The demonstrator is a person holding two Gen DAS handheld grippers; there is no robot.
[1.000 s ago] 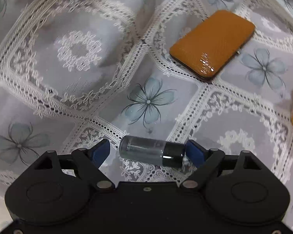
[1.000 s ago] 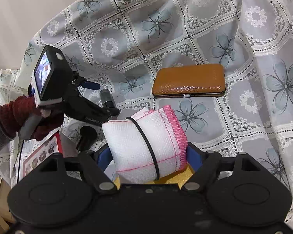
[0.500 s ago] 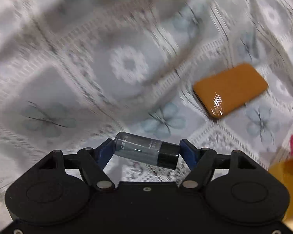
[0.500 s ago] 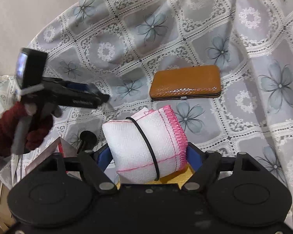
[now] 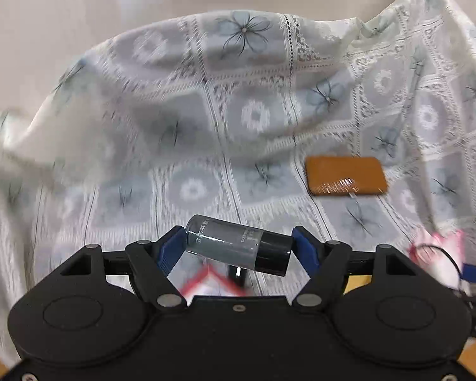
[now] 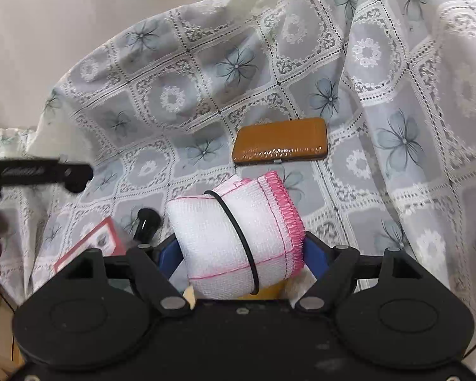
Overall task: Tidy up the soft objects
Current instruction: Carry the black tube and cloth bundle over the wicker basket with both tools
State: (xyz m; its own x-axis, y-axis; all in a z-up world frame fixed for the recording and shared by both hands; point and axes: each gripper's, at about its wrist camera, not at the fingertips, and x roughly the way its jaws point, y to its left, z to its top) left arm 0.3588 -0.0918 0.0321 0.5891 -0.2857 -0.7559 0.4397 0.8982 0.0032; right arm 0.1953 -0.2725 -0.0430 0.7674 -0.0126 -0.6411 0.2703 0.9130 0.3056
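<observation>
**Two grippers, each clamped on an object above a lace-covered bench**

Left wrist view: the left gripper (image 5: 238, 244) is clamped endwise on a small cylindrical bottle (image 5: 238, 245), its blue pads pressing the rounded base and the glossy black cap. The bottle's body is smoky, translucent grey with white lettering, and it lies slightly tilted between the fingers. Beyond it, a flat rectangular case (image 5: 346, 175) with rounded corners and a shiny tan, leather-like skin rests on the lace cloth (image 5: 257, 117), a grey fabric of flower panels framed by white openwork.

Right wrist view: the right gripper (image 6: 238, 250) is clamped on a rolled cloth (image 6: 234, 241), a soft white waffle-weave bundle with pink stitched edging, bound by a thin black elastic band (image 6: 234, 225). It is held clear of the bench, nearer than the tan case. At lower left lie a red-bordered card (image 6: 89, 247) and a glossy black cylindrical object (image 6: 147, 222).
</observation>
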